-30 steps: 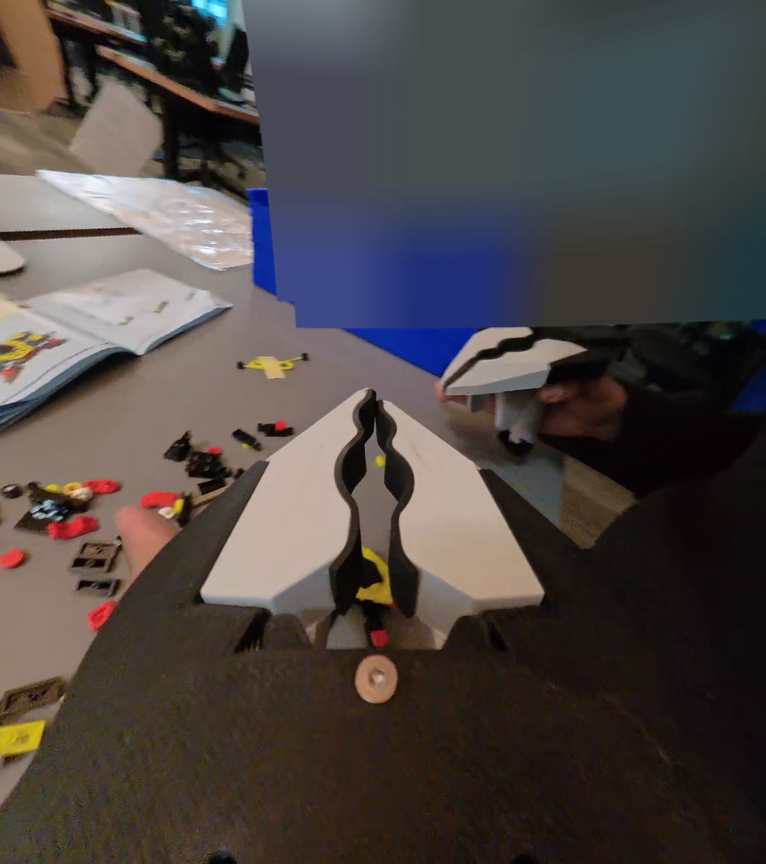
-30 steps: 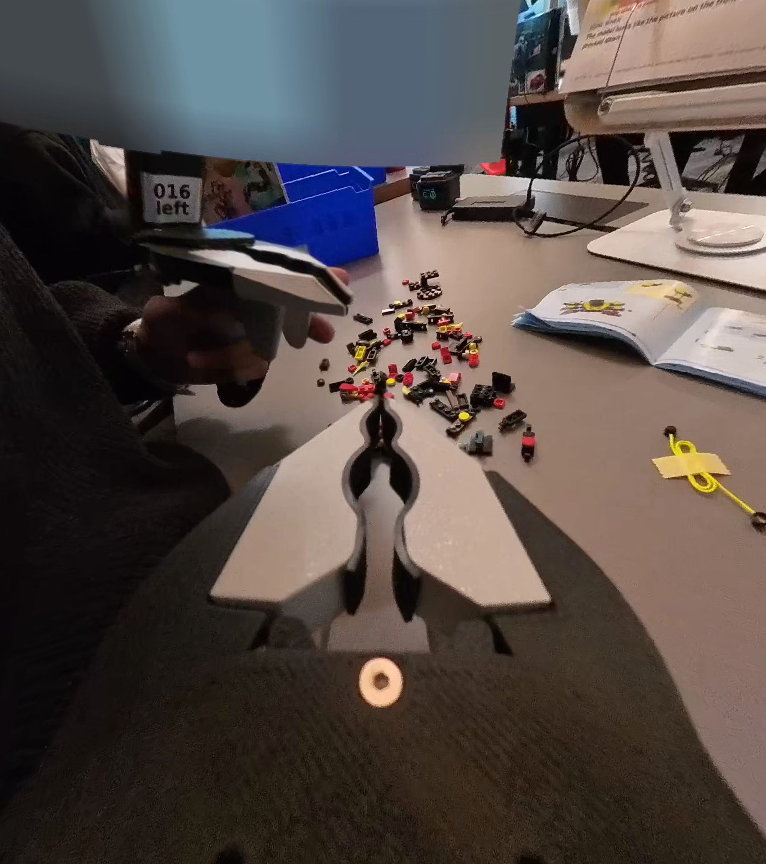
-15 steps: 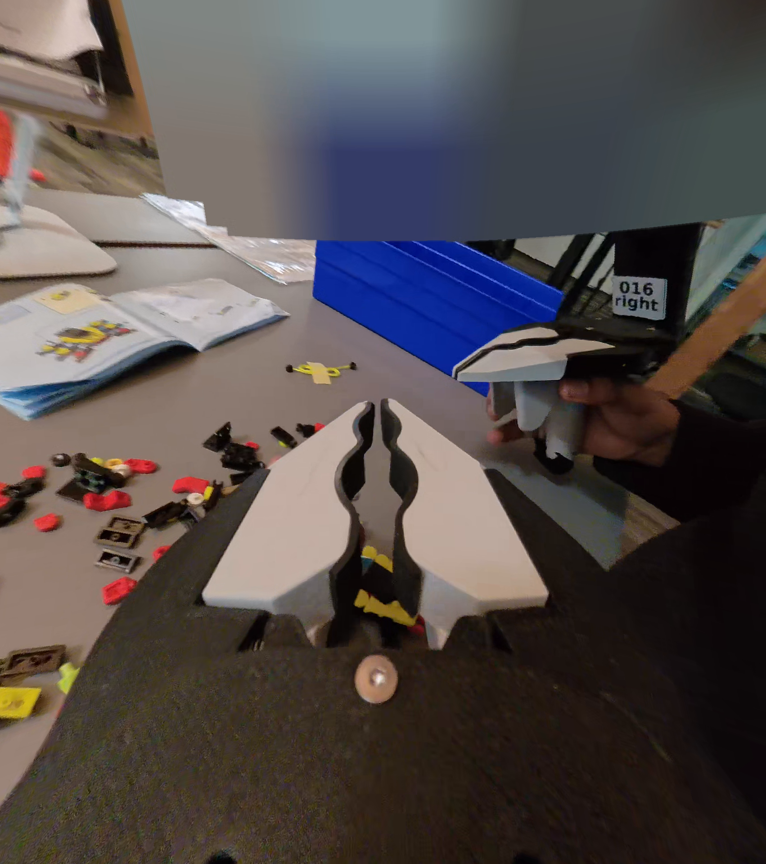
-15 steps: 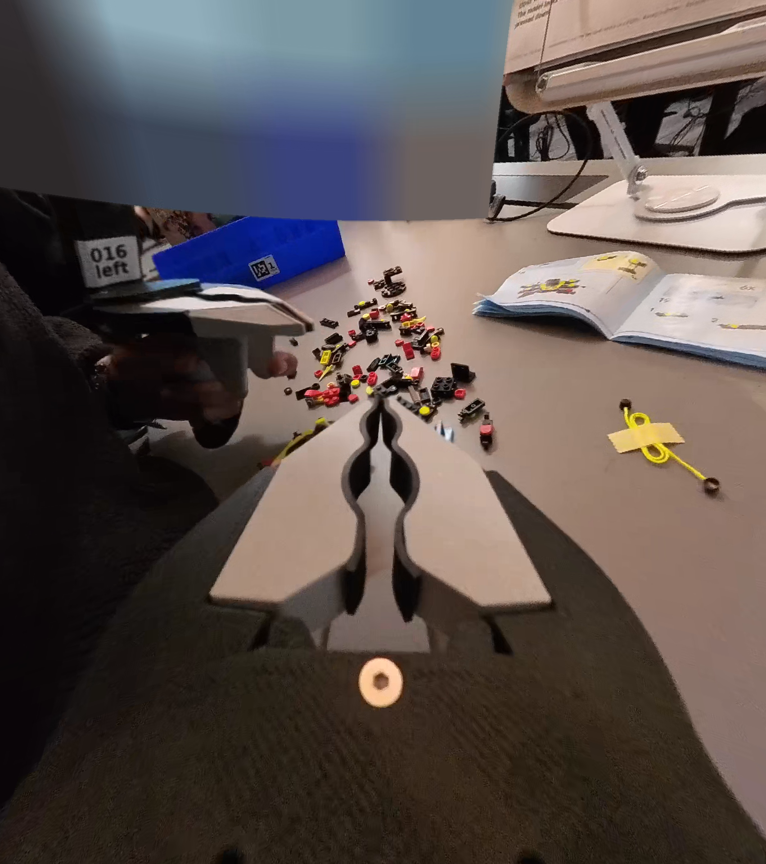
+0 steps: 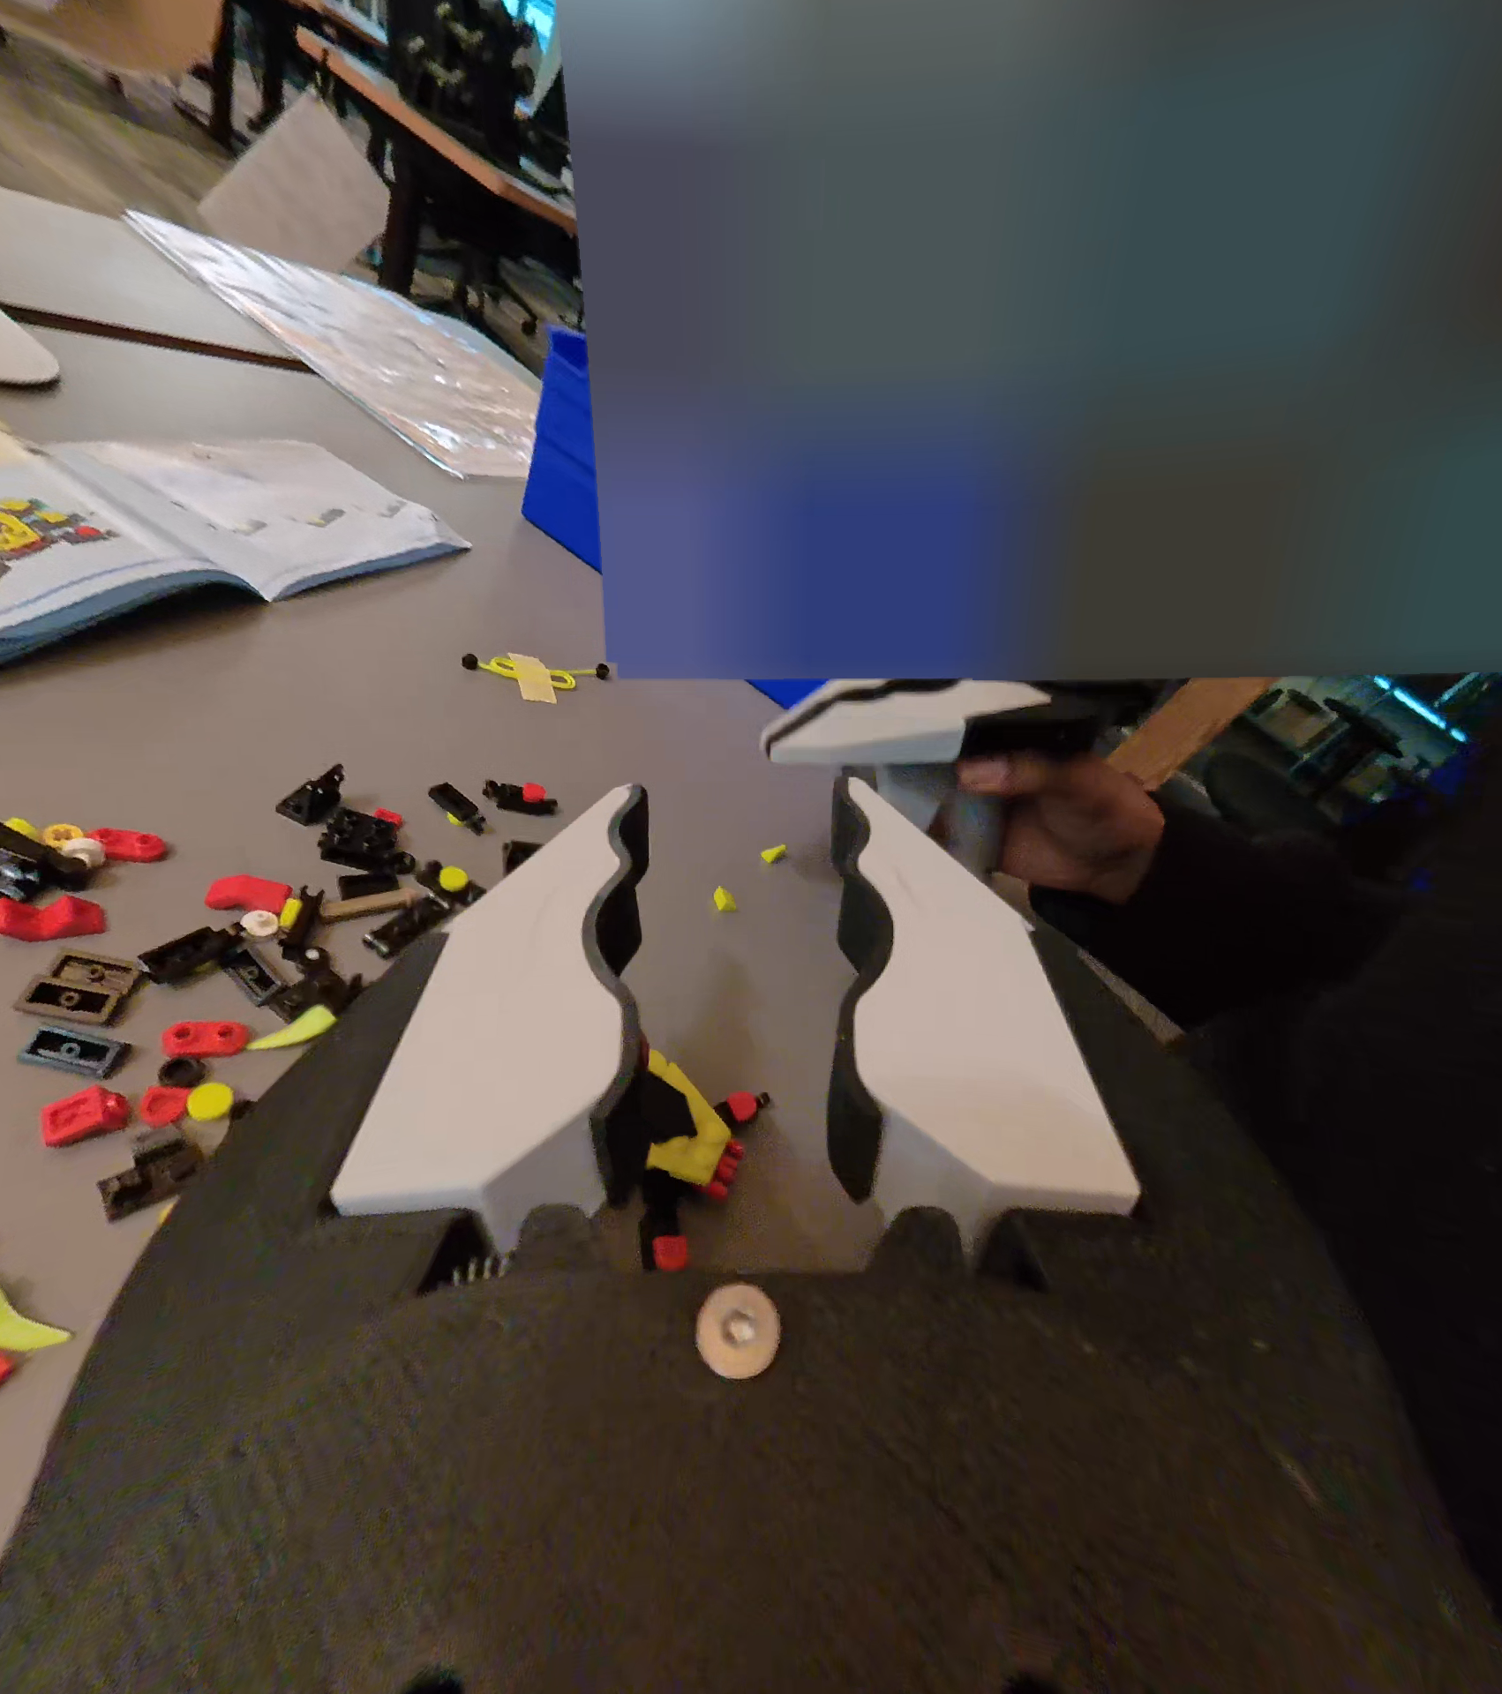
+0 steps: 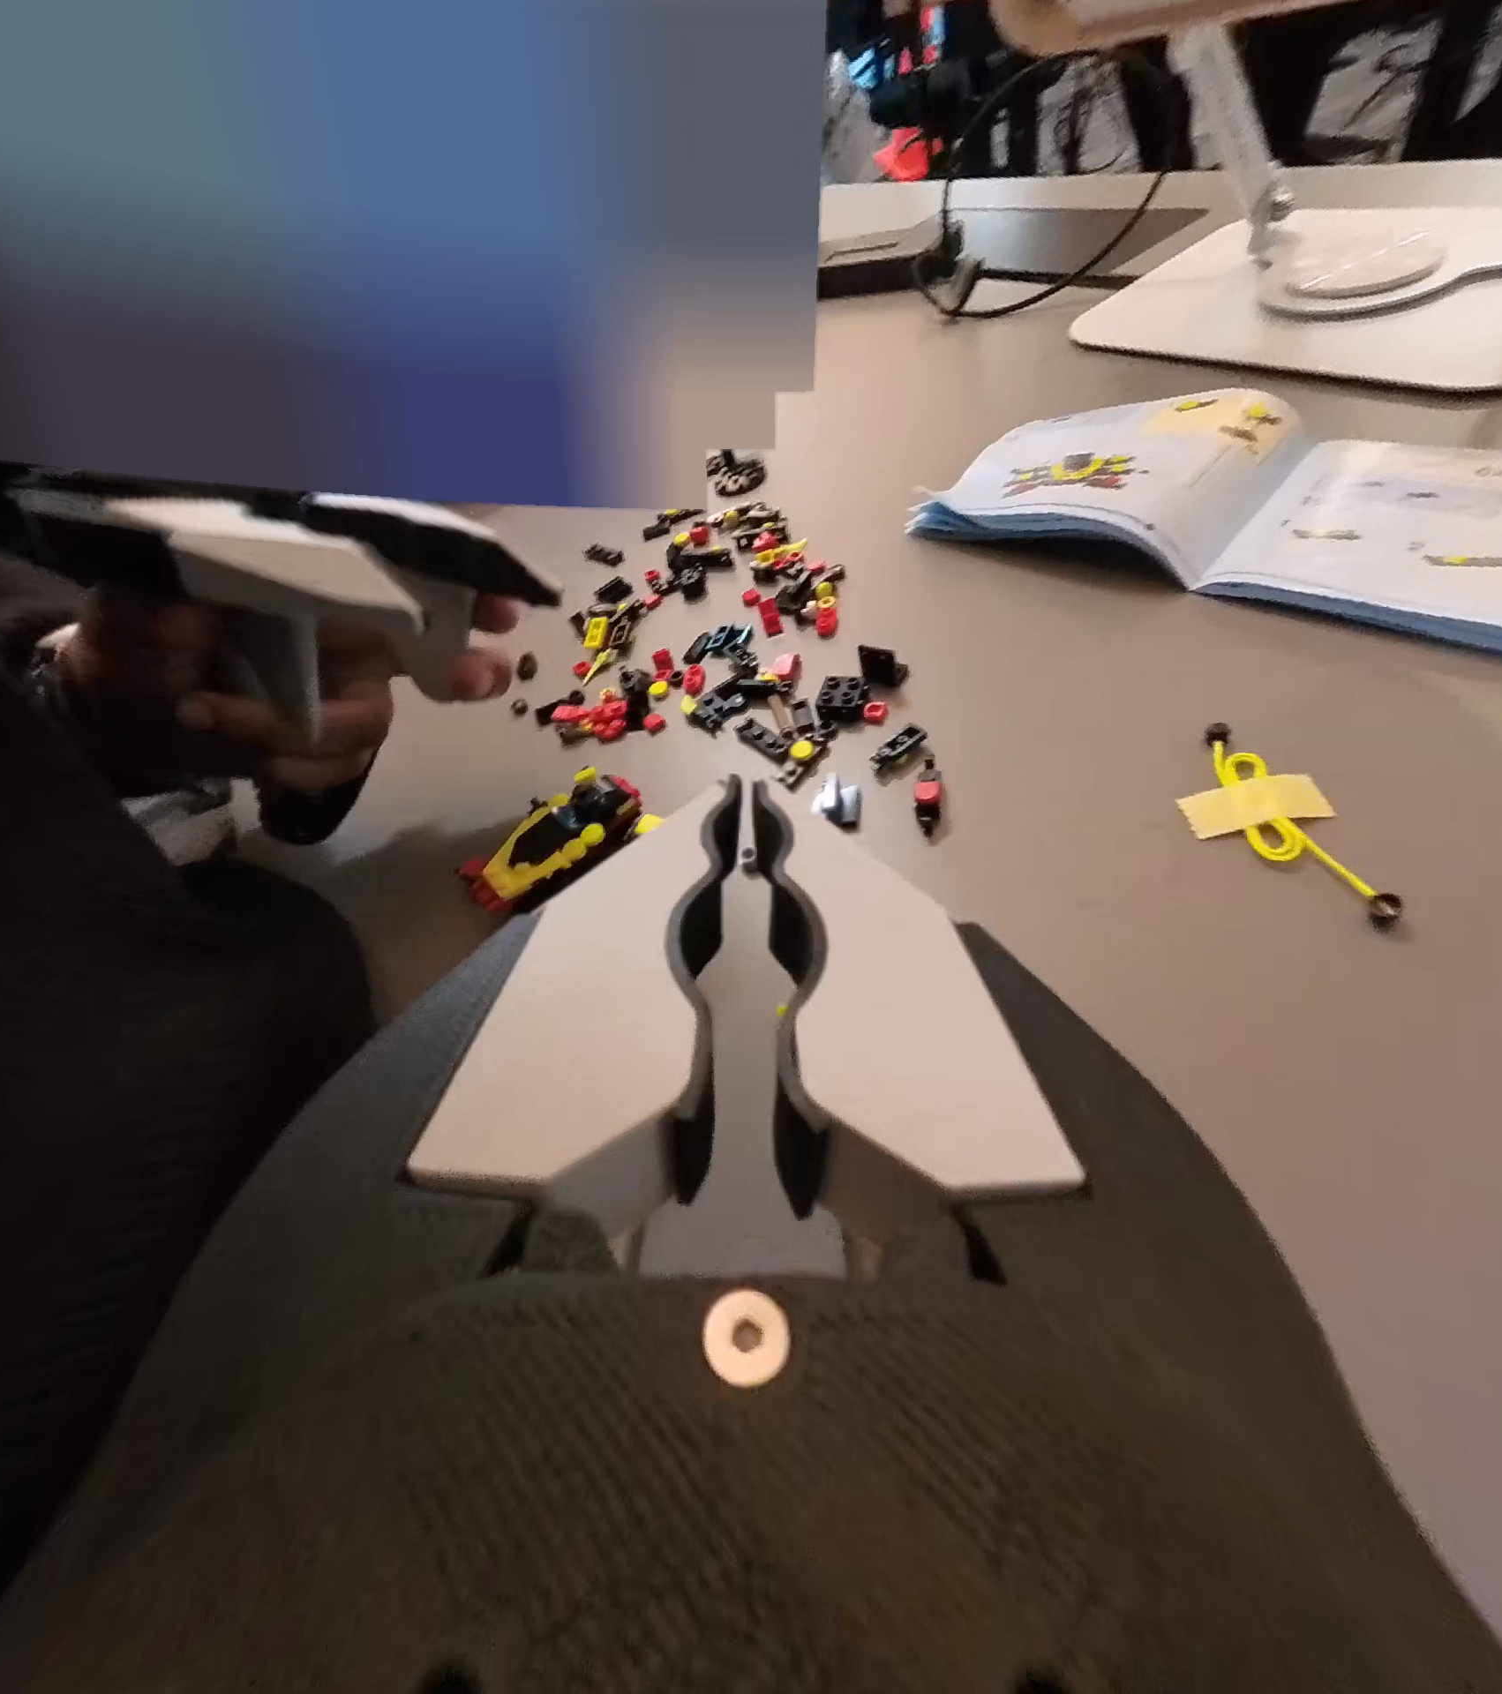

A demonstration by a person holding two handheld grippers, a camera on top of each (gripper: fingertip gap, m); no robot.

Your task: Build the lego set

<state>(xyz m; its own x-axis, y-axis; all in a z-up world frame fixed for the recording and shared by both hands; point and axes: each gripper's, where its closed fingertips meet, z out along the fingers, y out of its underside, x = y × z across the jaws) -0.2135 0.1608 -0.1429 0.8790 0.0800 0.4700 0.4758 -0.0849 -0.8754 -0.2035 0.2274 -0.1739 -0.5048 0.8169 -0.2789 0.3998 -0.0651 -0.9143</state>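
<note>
— Matt grey tabletop (image 5: 179, 733), smooth, faintly sheened. Glossy plastic on the loose lego pieces (image 5: 206, 953) and the small car (image 6: 559, 839).

— Fingers (image 5: 500, 1008): pale matt plastic faces, black rubbery inner edges. Rough, grainy black on the left gripper (image 5: 738, 825) body.

— Same weave-like texture on the right gripper (image 6: 745, 797). Shiny metal washer (image 6: 745, 1338).

— Paper booklet (image 6: 1279, 522), slight gloss. Crinkled clear plastic bag (image 5: 381, 357). Glossy blue plastic bin (image 5: 559, 477).

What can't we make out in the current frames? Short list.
- Yellow-black model: left wrist view, partly behind the open left gripper; right wrist view, its near end behind the right gripper.
- Right gripper tips: nearly closed; a small grey piece seems pinched, too small to confirm.
- Loose bricks: too small and blurred to identify.
- Blue bin: mostly behind the mosaic patch.
- Booklet: cut off at the right edge.
</note>
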